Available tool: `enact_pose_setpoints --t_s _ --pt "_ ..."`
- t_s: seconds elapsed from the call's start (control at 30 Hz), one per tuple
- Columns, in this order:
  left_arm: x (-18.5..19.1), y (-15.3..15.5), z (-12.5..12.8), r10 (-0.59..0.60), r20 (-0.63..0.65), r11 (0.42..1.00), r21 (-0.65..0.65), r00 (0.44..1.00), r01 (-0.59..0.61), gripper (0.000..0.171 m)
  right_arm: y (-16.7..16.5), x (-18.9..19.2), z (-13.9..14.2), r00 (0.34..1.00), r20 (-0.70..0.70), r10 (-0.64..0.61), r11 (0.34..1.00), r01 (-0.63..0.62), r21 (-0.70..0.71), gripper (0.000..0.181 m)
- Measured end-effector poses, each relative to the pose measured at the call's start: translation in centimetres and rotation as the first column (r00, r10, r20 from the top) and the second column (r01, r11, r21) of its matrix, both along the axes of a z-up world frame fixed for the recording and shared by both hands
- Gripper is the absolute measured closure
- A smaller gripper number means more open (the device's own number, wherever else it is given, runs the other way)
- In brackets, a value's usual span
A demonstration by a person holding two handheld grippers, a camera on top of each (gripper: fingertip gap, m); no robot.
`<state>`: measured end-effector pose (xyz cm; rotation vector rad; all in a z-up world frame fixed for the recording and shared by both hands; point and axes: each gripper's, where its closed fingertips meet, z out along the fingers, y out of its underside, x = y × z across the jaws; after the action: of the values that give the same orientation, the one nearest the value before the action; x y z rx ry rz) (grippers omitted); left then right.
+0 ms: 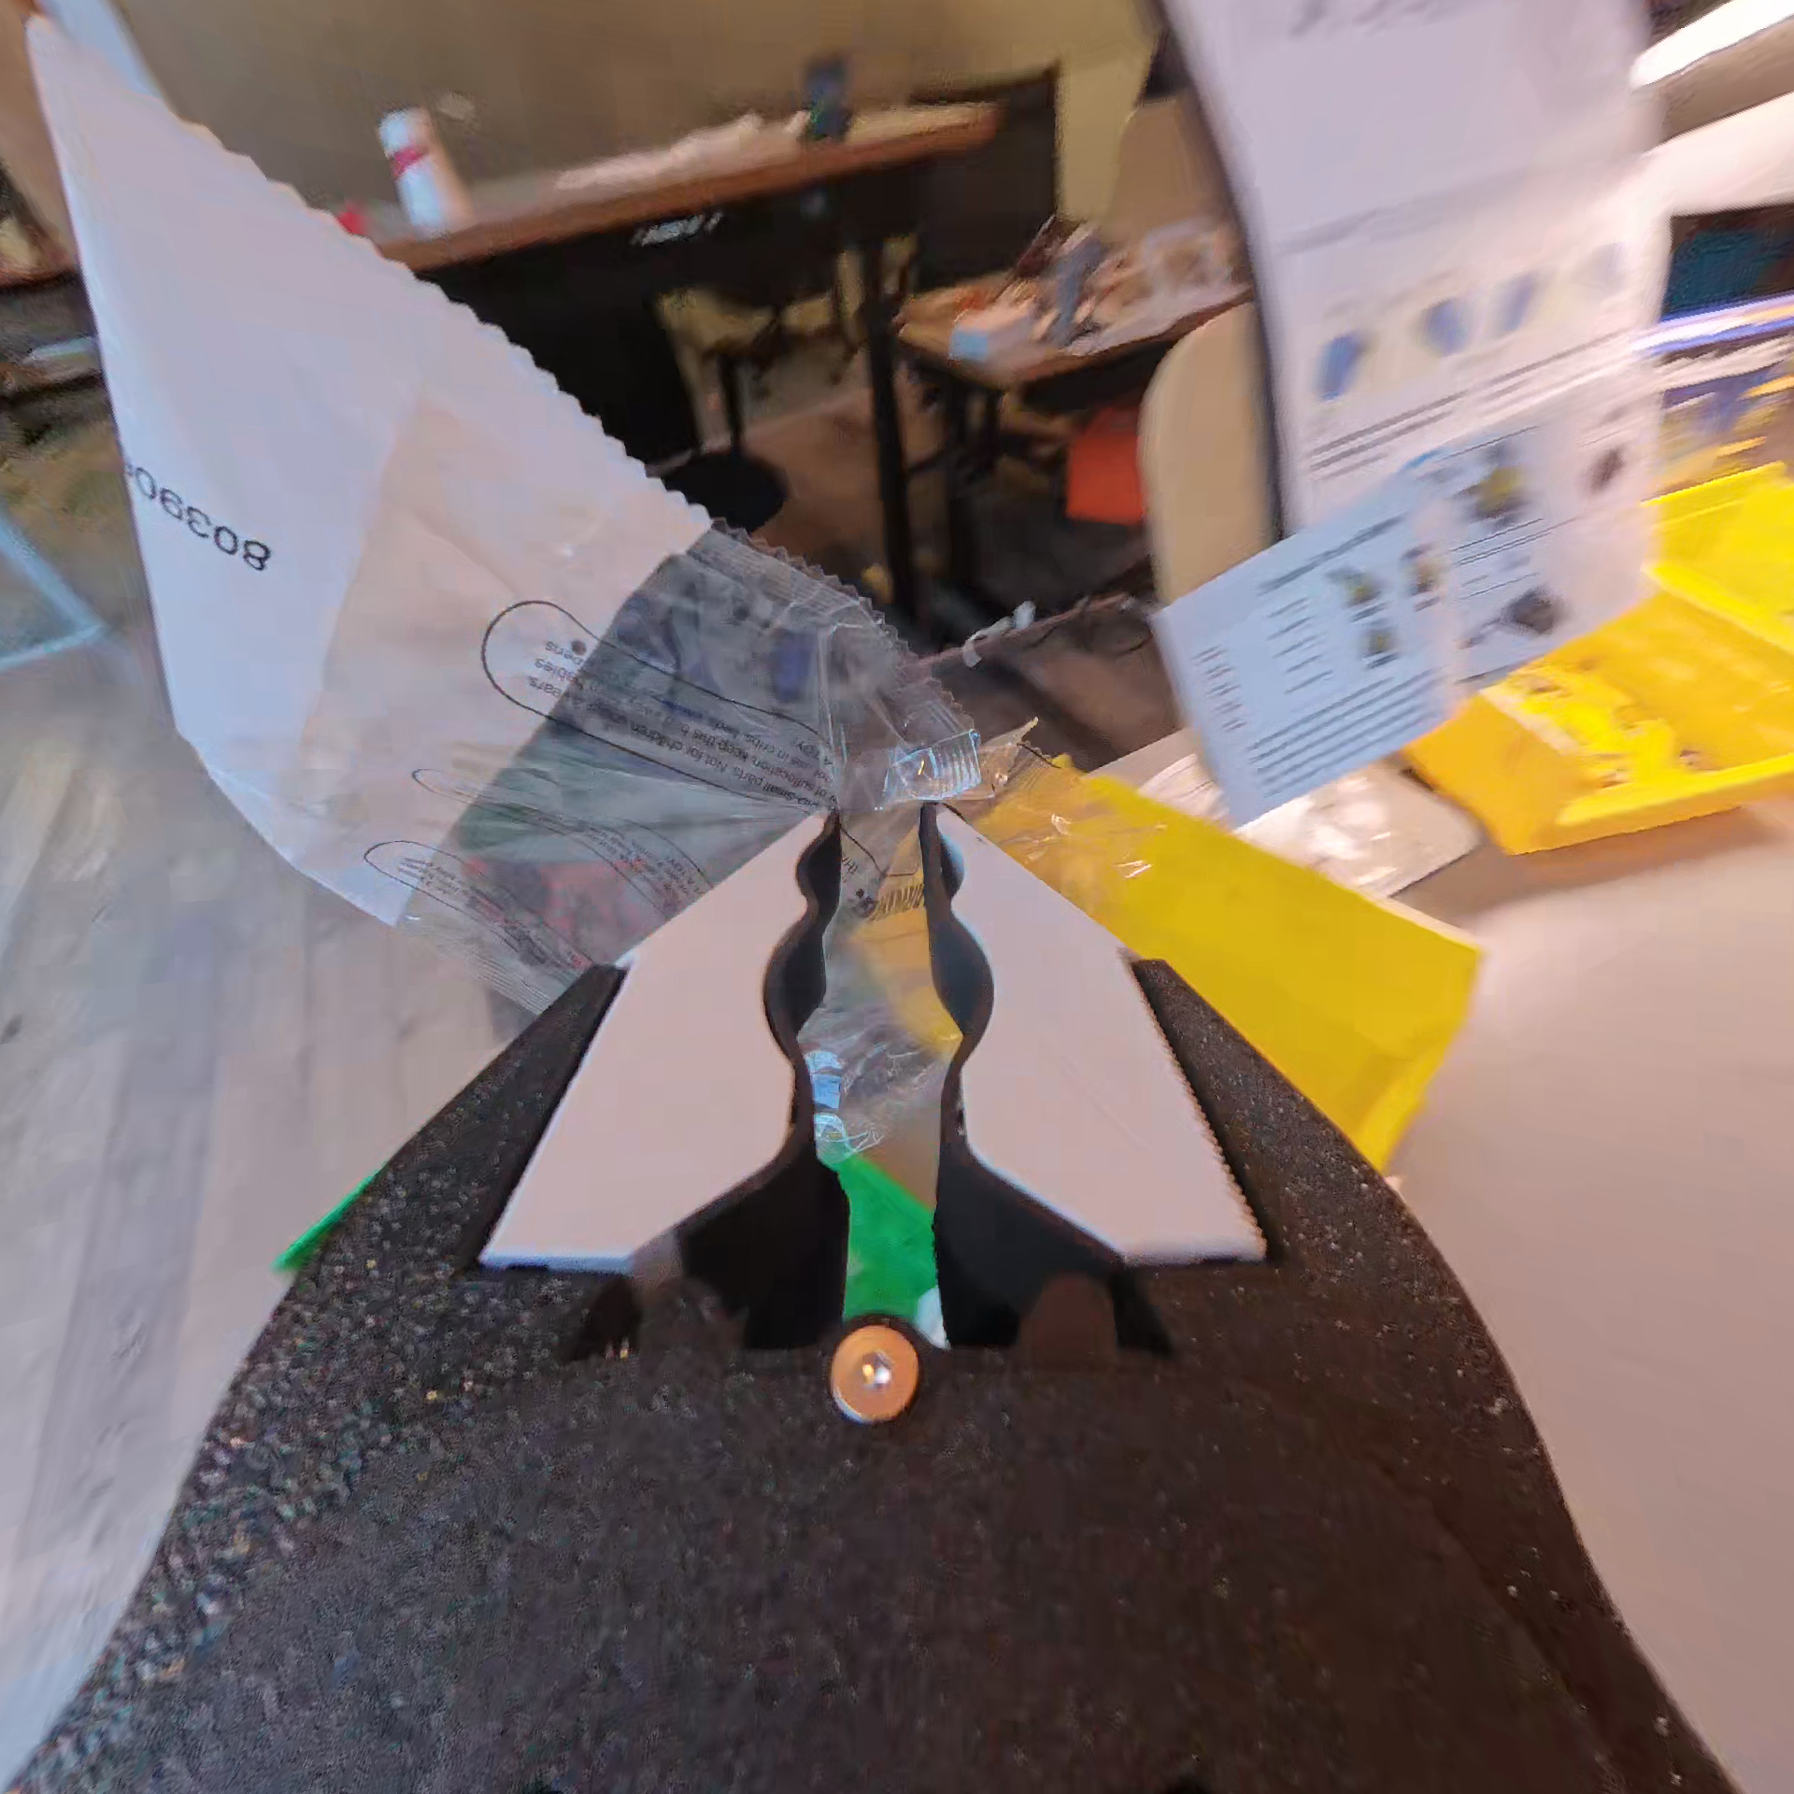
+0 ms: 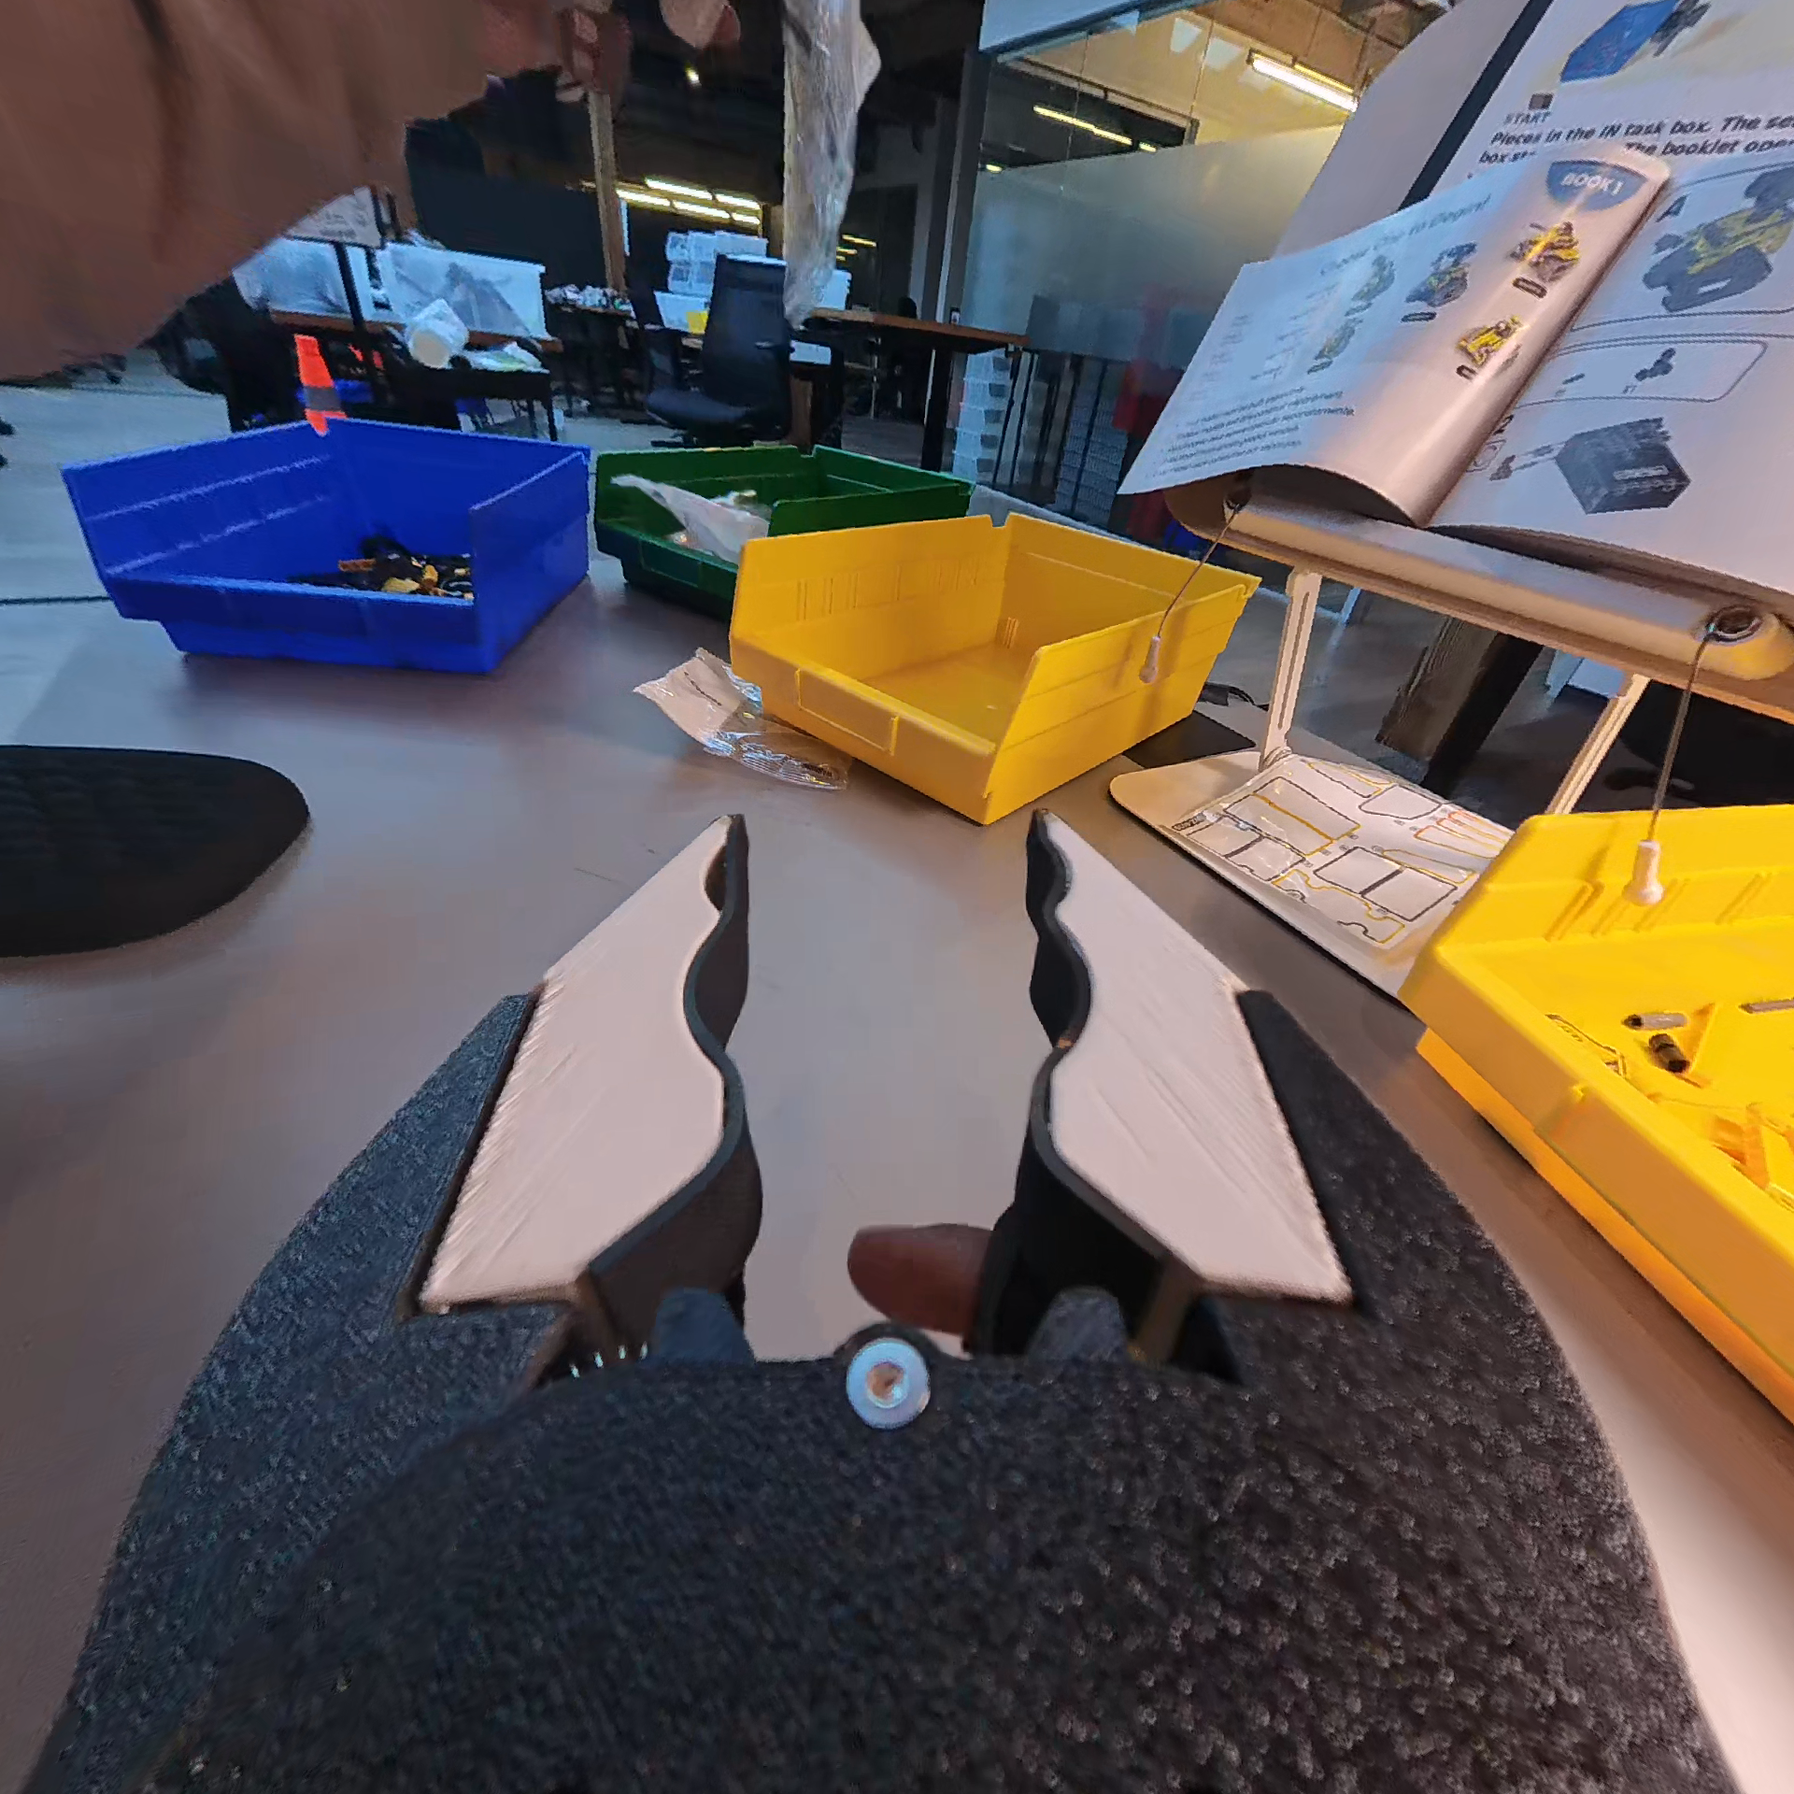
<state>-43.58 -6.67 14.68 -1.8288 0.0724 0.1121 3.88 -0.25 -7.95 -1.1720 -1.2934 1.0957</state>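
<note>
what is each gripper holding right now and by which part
The left gripper is shut on a clear plastic bag, pinched at its crumpled corner. The right gripper is open over the grey table and holds nothing.

surface: grey table [image 2: 505,874] | on it: blue bin [image 2: 320,544], green bin [image 2: 777,505], yellow bin [image 2: 971,660], crumpled clear wrapper [image 2: 738,718], black mat [image 2: 126,845], white book stand [image 2: 1291,777], yellow tray [image 2: 1602,1019]

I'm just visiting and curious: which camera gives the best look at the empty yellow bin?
The right wrist view: the empty yellow bin sits whole and sharp on the grey table. The left wrist view shows only a blurred yellow piece behind the clear plastic bag, probably the same bin.
</note>
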Motion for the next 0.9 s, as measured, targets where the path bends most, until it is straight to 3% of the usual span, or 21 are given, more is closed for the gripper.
enact_pose_setpoints --t_s 0.1,0.17,0.27,0.37,0.53,0.67,0.8,0.9 --pt "9.3 -0.3 1.7 -0.180 0.038 0.974 0.146 0.983 0.173 0.157 -0.8 -0.2 0.0 0.999 0.018 0.030 1.000 -0.029 -0.008 0.123" --pt "15.4 -0.6 1.2 -0.296 0.083 0.934 0.236 0.952 0.270 0.157 -1.3 -0.3 -0.1 0.999 0.026 0.044 0.999 -0.044 0.003 0.123" --pt "23.2 -0.7 -1.5 -0.433 0.202 0.865 0.368 0.879 0.341 0.157 -2.3 -0.5 -0.4 0.997 0.041 0.069 0.997 -0.070 0.036 0.125" --pt "28.7 0.3 -5.8 -0.518 0.365 0.823 0.461 0.773 0.333 0.157 -3.1 -0.6 -0.7 0.995 0.052 0.081 0.992 -0.085 0.095 0.132" --pt "33.1 3.0 -13.9 -0.521 0.589 0.845 0.460 0.618 0.274 0.158 -2.7 -0.7 -0.5 0.998 0.037 0.048 0.995 -0.051 0.091 0.127" --pt "35.0 3.8 -17.5 -0.556 0.689 0.831 0.477 0.465 0.287 0.159 -1.6 -1.0 -0.5 0.999 0.037 -0.029 0.993 0.025 0.113 0.116" --pt "37.5 3.7 -19.7 -0.579 0.662 0.815 0.461 0.476 0.352 0.161 -2.6 -2.1 -1.0 0.997 0.073 -0.028 0.989 0.017 0.150 0.132" --pt "39.2 3.0 -19.4 -0.618 0.617 0.786 0.475 0.487 0.395 0.162 -2.4 -2.6 -1.6 0.991 0.107 -0.081 0.975 0.057 0.213 0.138"
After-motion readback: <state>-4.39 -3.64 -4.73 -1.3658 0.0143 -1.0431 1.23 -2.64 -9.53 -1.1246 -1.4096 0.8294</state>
